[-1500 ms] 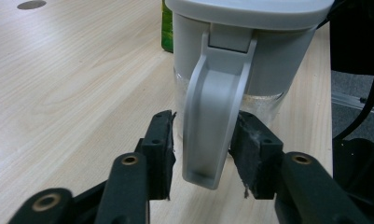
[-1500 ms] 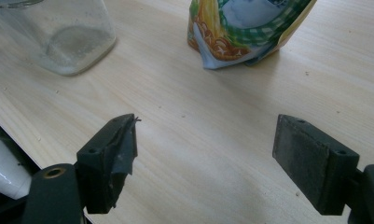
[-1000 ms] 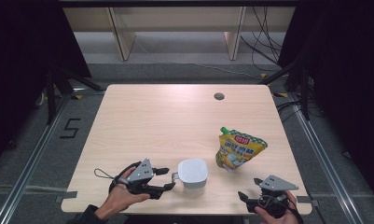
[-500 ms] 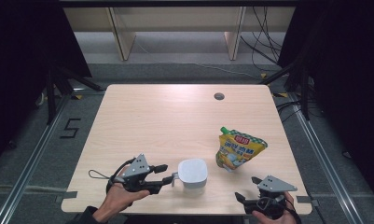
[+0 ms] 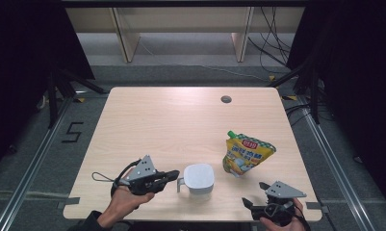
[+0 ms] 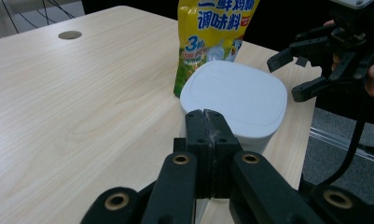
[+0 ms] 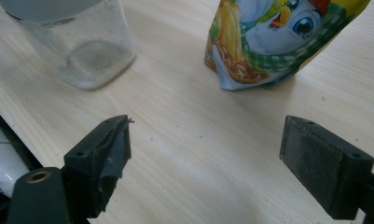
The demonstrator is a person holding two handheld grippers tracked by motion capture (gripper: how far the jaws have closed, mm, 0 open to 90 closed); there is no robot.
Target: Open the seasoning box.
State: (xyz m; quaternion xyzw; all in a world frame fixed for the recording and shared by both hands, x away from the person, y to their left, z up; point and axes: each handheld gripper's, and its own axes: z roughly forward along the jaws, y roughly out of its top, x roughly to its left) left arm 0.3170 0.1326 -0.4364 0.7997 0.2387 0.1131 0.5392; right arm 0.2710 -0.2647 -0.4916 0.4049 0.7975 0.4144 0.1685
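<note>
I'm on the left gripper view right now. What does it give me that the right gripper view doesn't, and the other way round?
Left gripper view: the container's white lid from above, the left claw shut just in front of it, the right claw open beyond, and the table's round hole.

Right gripper view: the container's clear lower body and its base on the wood, the pouch's cartoon chick print, and its own open claw.

Both: the container, the yellow pouch and the wooden table.
</note>
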